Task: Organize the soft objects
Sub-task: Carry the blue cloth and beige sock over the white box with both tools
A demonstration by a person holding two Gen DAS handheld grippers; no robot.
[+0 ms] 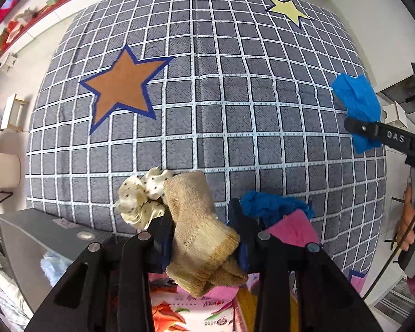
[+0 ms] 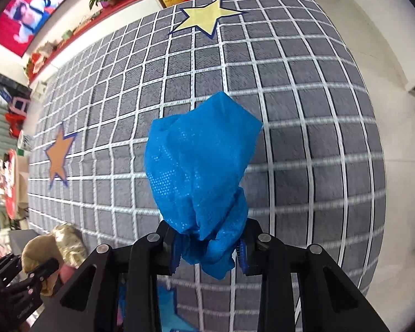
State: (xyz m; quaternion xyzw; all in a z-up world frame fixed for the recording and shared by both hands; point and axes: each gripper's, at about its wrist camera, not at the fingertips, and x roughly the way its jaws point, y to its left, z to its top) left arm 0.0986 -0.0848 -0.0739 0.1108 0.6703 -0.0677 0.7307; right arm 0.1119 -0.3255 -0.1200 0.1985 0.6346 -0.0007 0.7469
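Both grippers are loaded and up off the bed point(image 1: 235, 105), that big grey grid-patterned cover with star patches on it. The left gripper point(image 1: 204, 238) has its jaws clenched on a beige knitted glove point(image 1: 202, 229), pinched around the middle so cuff and fingers flop to either side, and it points straight down over the near edge of the bed. The right gripper point(image 2: 209, 244) is grasping a blue non-woven cloth point(image 2: 202, 171), bunched at one end so the rest stands out ahead of the jaws; from the left view it hangs near the bed's right edge. Gripping each piece at a gathered point looks like the sensible way to carry limp fabric without dragging it. Left behind at the near edge: a cream dotted scrunchie point(image 1: 141, 199), another blue cloth point(image 1: 271, 204) and a pink item point(image 1: 293, 227). As for containers, a dark box point(image 1: 41, 238) sits at lower left with pale fabric showing below it; whether that fabric lies inside I cannot tell. My guess: sorting onto the brown star point(image 1: 121, 85) and yellow star point(image 2: 204, 16).
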